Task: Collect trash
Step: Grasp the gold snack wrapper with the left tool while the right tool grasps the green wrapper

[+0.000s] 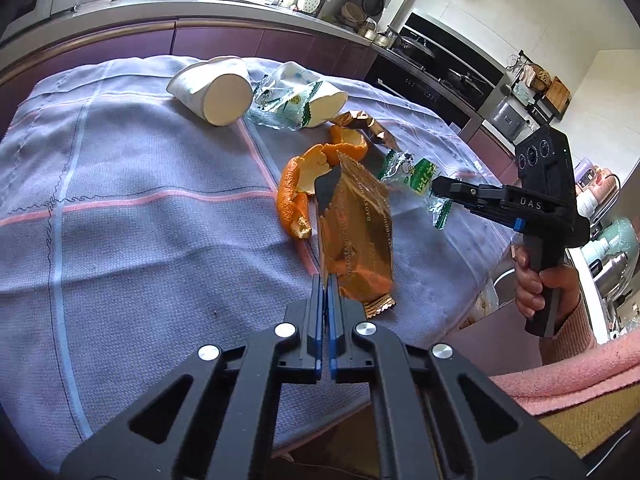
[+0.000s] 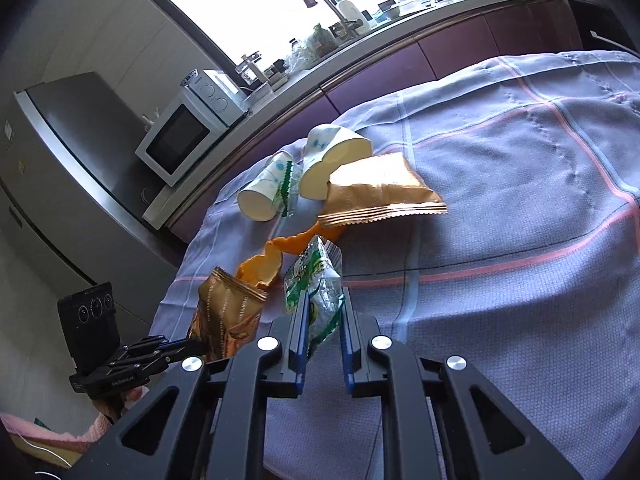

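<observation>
My left gripper (image 1: 325,280) is shut on the lower edge of a gold snack wrapper (image 1: 356,236), which stands up from the checked cloth (image 1: 120,200). Behind it lies orange peel (image 1: 296,196). The right gripper (image 1: 434,190) pinches a green-and-clear wrapper (image 1: 416,176) by its right end. In the right wrist view that green wrapper (image 2: 316,280) sits between the fingers of the right gripper (image 2: 324,300), which press on it. The left gripper (image 2: 188,344) holds the gold wrapper (image 2: 228,312) at lower left. Two paper cups (image 2: 260,192) (image 2: 332,160) lie on their sides, with a second gold wrapper (image 2: 380,188) beside them.
Another clear green wrapper (image 1: 284,104) lies between the cups (image 1: 216,88). A person's hand (image 1: 536,284) holds the right gripper's handle off the table's right edge. A purple-fronted kitchen counter runs behind the table, with a microwave (image 2: 180,140), a fridge (image 2: 60,140) and a stove (image 1: 440,72).
</observation>
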Action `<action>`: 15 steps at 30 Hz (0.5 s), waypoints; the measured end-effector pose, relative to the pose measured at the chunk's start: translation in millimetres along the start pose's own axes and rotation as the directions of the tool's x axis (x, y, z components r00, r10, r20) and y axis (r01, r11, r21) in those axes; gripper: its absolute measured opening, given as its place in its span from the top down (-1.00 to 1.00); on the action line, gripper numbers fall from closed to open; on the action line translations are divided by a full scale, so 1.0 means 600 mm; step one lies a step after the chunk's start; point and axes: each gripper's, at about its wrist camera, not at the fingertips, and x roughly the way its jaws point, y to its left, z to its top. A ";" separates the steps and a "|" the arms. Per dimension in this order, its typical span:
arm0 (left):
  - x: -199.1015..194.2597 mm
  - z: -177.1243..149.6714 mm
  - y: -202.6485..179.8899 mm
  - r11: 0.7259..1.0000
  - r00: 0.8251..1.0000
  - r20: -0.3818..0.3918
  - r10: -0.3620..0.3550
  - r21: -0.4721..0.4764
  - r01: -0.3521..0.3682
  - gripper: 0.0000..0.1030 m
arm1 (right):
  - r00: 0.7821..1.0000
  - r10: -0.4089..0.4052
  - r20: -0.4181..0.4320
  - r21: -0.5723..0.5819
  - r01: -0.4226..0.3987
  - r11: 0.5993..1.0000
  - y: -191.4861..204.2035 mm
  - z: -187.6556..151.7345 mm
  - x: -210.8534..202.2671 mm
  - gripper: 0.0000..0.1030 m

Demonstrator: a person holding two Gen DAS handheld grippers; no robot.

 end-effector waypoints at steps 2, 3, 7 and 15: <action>-0.015 0.001 -0.005 1.000 1.000 0.024 0.008 0.016 -0.008 0.96 | 1.000 0.022 -0.001 -0.020 -0.022 1.000 0.015 -0.001 -0.002 0.75; -0.023 0.002 -0.007 1.000 0.999 0.036 0.012 0.023 -0.013 0.96 | 1.000 0.031 -0.002 -0.032 -0.031 0.999 0.022 0.000 -0.002 0.75; -0.064 0.001 -0.009 0.999 0.995 0.092 0.028 0.035 -0.031 0.97 | 0.997 0.072 -0.014 -0.084 -0.073 0.994 0.058 0.005 0.006 0.75; -0.153 -0.011 0.035 0.992 0.975 0.184 0.127 -0.028 -0.124 0.97 | 0.986 0.158 -0.048 -0.150 -0.164 0.975 0.127 0.025 0.051 0.75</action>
